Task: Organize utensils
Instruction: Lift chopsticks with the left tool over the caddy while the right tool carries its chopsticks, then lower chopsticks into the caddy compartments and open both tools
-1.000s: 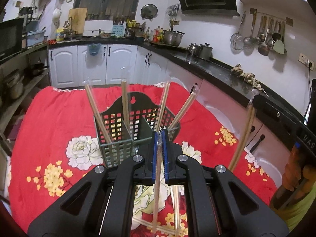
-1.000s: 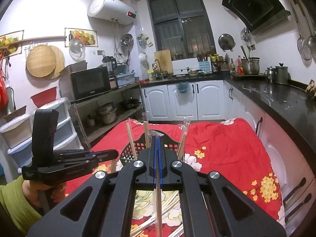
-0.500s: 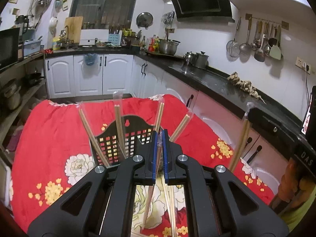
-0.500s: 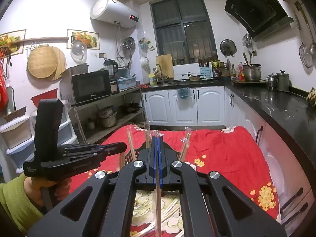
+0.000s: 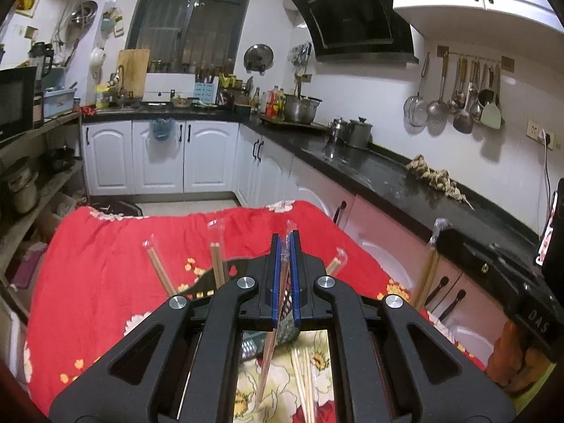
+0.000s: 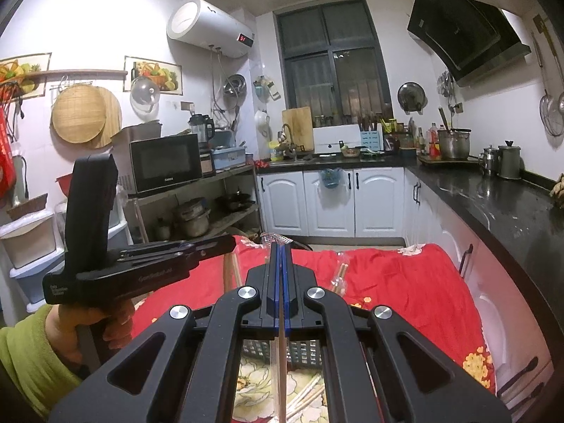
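Observation:
My left gripper is shut on a plastic-wrapped pair of chopsticks that hangs down under the fingers, above the dark slotted basket. Most of the basket is hidden behind the gripper. Three wrapped pairs stand slanting out of it. My right gripper is shut on another wrapped pair, upright, above the basket. In the right wrist view the left gripper sits close on the left, held by a hand in a green sleeve. Loose chopsticks lie on the red flowered cloth.
A black counter with pots runs along the right of the table, with white cabinets at the far end. Shelves with a microwave and pans stand to the left. More loose chopsticks lie on the cloth beneath the left gripper.
Both grippers have risen with their chopsticks still held. The basket has sunk lower in both views and is now largely hidden behind the fingers.

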